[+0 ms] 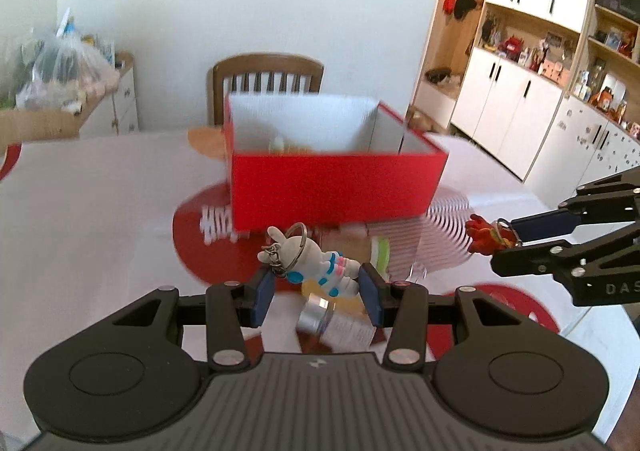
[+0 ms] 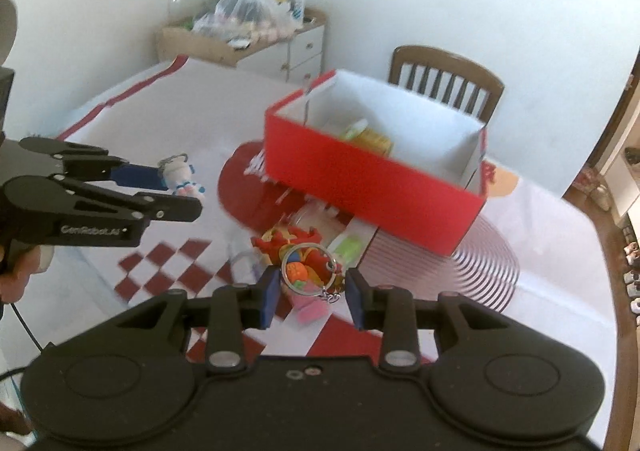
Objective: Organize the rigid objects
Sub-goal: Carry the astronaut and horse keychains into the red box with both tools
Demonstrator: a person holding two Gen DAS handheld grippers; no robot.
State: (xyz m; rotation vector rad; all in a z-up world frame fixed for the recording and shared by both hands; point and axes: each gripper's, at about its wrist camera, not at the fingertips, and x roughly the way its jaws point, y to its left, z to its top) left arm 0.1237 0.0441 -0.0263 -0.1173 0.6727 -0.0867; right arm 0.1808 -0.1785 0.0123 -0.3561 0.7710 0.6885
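The left tongs (image 1: 317,289) are clenched on a white rabbit keychain (image 1: 316,265) with blue and pink markings, its metal ring sticking up past the left pad. The right tongs (image 2: 312,293) grip a red and orange figure keychain (image 2: 308,271), its ring standing between the two blue pads. From the left tongs' view, the right pair sits off to the right at about the same height, both lifted above the table (image 1: 88,211).

Just ahead of both pairs stands the red box (image 1: 336,191), open, white inside, with a few yellowish items lying at the bottom. Below the left tongs lies a small bottle with a silver cap (image 1: 320,317); under the right tongs is a scatter of small colourful things, too blurred to name. Beyond the box is a wooden chair (image 1: 268,77), with white cabinets (image 1: 516,107) further right.
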